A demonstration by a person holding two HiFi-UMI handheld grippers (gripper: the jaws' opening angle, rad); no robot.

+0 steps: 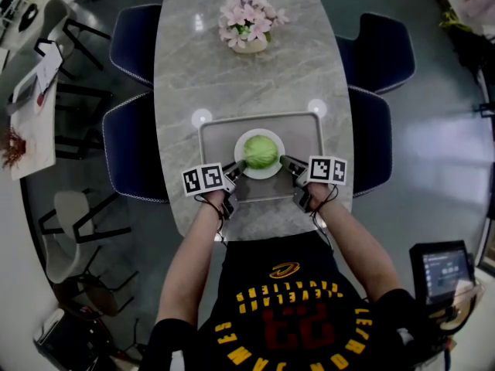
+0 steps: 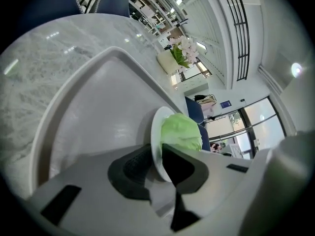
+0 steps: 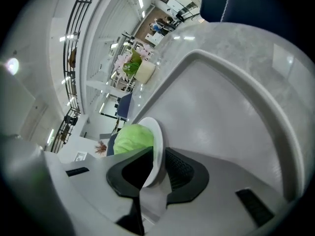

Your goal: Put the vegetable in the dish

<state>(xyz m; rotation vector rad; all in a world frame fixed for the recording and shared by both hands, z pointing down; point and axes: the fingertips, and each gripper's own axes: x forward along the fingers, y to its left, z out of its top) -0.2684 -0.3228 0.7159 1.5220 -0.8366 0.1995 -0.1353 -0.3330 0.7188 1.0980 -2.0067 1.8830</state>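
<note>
Green round leafy cabbage (image 1: 261,151) sits in white round dish (image 1: 260,175) on grey tray (image 1: 213,134). Jaws of left gripper (image 1: 234,166) and right gripper (image 1: 286,161) pinch opposite sides of dish rim. Risk: an uneven lift tilts dish and cabbage rolls off.

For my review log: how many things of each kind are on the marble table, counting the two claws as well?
Cabbage: 1
White dish: 1
Grey tray: 1
Flower pot: 1
Claws: 2, the left claw and the right claw, each closed on the white dish's rim
Total: 6
</note>
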